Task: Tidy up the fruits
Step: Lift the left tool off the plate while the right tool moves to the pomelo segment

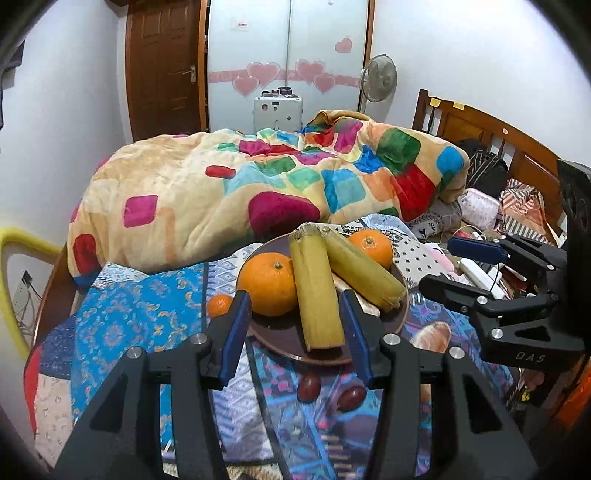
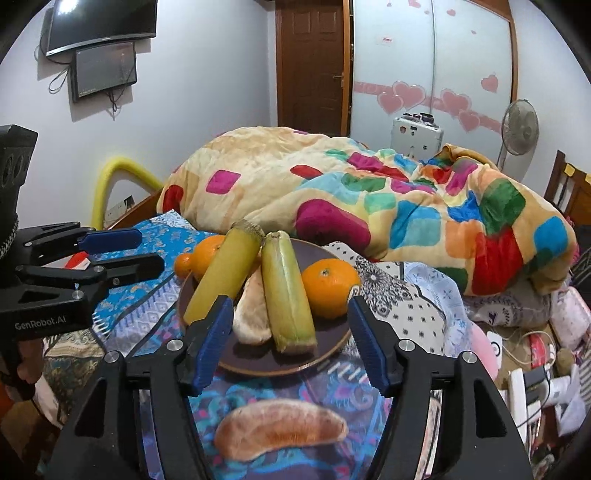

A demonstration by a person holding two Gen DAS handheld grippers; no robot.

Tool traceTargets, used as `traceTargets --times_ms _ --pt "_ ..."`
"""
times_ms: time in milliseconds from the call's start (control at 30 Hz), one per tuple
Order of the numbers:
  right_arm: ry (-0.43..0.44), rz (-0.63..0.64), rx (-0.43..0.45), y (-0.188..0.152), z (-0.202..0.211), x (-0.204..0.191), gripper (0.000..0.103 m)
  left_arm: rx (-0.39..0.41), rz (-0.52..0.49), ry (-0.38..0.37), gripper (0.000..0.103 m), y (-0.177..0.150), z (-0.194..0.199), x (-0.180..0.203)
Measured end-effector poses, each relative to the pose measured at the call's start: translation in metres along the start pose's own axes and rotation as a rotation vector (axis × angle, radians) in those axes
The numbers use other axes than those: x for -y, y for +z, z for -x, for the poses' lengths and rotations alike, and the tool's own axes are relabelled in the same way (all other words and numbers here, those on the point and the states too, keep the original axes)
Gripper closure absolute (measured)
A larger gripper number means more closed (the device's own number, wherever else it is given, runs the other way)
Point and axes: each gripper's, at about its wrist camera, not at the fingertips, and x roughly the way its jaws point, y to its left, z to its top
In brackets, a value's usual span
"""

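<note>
On left hand-held gripper (image 2: 122,251): "GenRobot.AI"; right (image 1: 461,264): "DAS".

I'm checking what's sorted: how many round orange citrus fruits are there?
3: a large orange on the dark plate's left, another orange at its right-rear, a small mandarin off-plate left. More may be hidden.

a lived-in home bedroom

a wooden bed (image 1: 491,125) heaped with a bright patchwork blanket (image 1: 258,184), a brown door (image 2: 312,66), a wardrobe with pink heart stickers (image 2: 432,74), a standing fan (image 2: 519,125) and a wall-mounted tv (image 2: 99,22).
</note>
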Motion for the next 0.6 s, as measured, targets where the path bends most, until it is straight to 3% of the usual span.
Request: traceTargets --times_ms 100,233,333,467,600 --pt "0.003 -0.007 -0.004 -0.007 0.006 -0.003 0.04 -0.002 0.002 0.002 0.054 -0.007 0.009 0.0" --pt "-0.002 -0.01 -0.025 -0.023 0.008 -0.008 0.029 -0.019 0.0 0.005 0.053 -0.022 0.017 0.0" --pt "-0.003 -0.005 -0.061 -0.036 0.003 -0.011 0.029 -0.039 0.002 0.004 0.053 -0.033 0.019 -0.002" --pt "-0.036 0.008 -0.108 -0.053 -0.007 -0.014 0.027 -0.075 0.0 -0.001 0.052 -0.05 0.018 -0.004" --pt "-0.071 0.003 -0.137 -0.065 -0.018 -0.014 0.017 -0.107 -0.017 0.008 0.047 -0.067 0.013 -0.006"
